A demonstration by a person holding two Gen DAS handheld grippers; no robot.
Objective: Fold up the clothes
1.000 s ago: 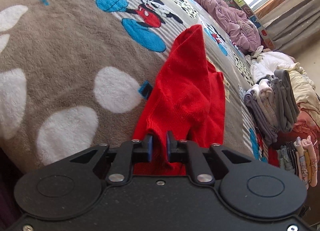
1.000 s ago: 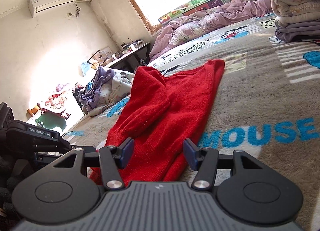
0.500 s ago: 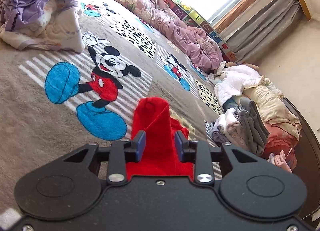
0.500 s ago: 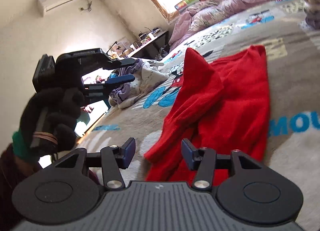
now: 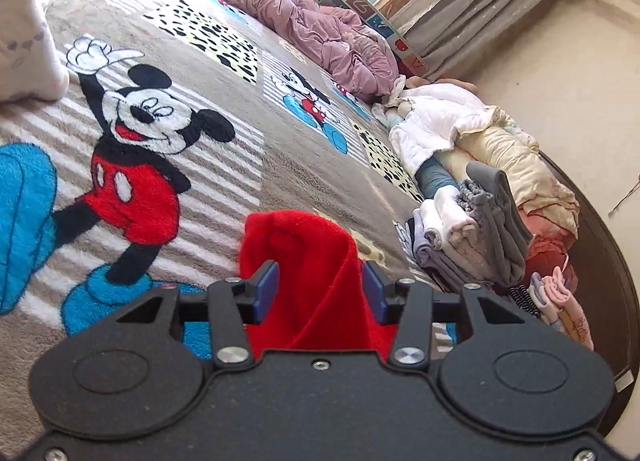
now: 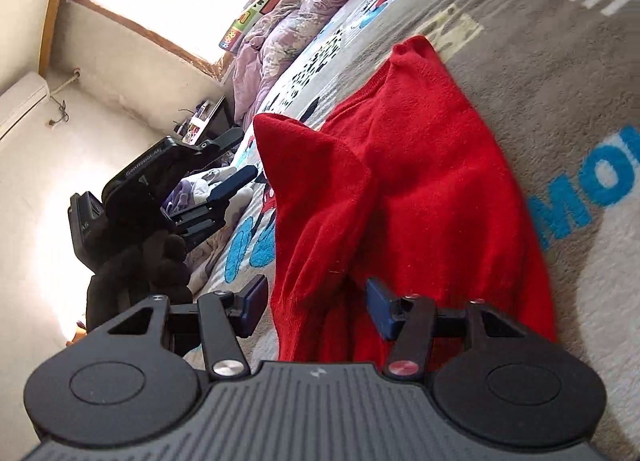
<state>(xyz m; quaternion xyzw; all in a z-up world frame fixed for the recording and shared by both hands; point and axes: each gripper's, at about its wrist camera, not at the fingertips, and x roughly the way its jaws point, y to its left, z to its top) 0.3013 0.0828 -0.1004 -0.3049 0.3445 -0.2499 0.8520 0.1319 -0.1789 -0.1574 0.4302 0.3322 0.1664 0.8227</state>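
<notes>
A red sweater (image 6: 420, 197) lies spread on a bed covered by a grey-brown Mickey Mouse blanket (image 5: 280, 149). One part of it, apparently a sleeve, is folded over the body and stands up in a soft peak, seen in the right wrist view at the sweater's left side.

In the left wrist view the left gripper (image 5: 320, 291) points slightly downward across the bed. Its 2 blue-padded fingers (image 5: 266, 289) are opening, with the raised red fold standing between them. The left pad sits at the edge of the cloth and the right pad is just beside it; neither pad is pressing the fabric. In the right wrist view this same gripper shows at the left, carried by a hand in a black glove (image 6: 136, 265), just beside the peak of the fold, fingers apart.

The right gripper (image 6: 316, 305) is rolled to one side, so the room appears tilted. Its 2 fingers stand apart over the near edge of the sweater, with red cloth lying below and between them, not gripped.

At the right edge of the bed stands a stack of folded clothes (image 5: 468, 233), mostly grey, white and lilac, with a pile of cream and white garments (image 5: 460, 129) behind it. A crumpled mauve quilt (image 5: 320, 25) lies along the window side.
</notes>
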